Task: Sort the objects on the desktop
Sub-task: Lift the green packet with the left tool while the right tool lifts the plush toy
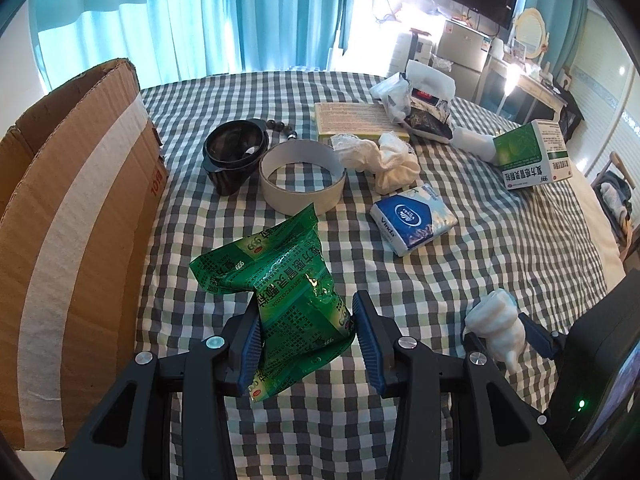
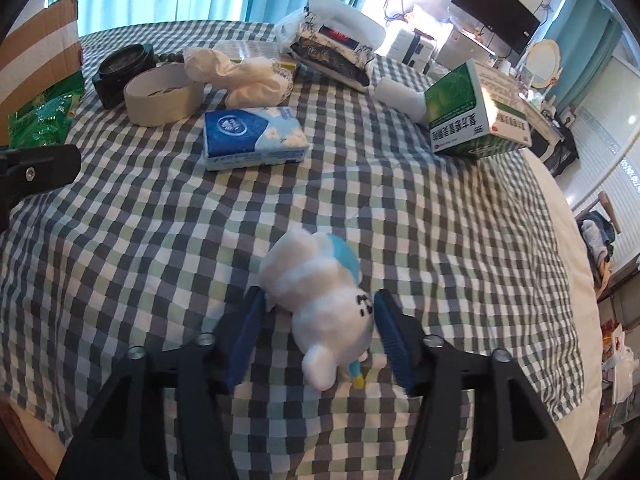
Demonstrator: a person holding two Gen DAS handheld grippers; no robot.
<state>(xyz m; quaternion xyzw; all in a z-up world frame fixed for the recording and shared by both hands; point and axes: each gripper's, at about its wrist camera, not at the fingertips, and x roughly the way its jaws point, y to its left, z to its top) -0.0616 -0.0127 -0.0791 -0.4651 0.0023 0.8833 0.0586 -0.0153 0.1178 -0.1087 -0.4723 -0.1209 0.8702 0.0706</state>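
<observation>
Now green sachet (image 1: 280, 300) sits between left tongs (image 1: 308, 344)

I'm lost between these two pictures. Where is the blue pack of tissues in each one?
Left wrist view: the tissue pack lies right of centre, beyond the green packet.
Right wrist view: the tissue pack lies upper centre-left, beyond the plush toy.
Shared landmark: the tape roll, to its left.

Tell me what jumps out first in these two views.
The crumpled green sachet pack sits between the left gripper's fingers, beside the tall cardboard box. In the right wrist view, a white plush toy lies between the right gripper's fingers on the checked tablecloth. Farther back sit a blue tissue pack and a tape roll.
</observation>
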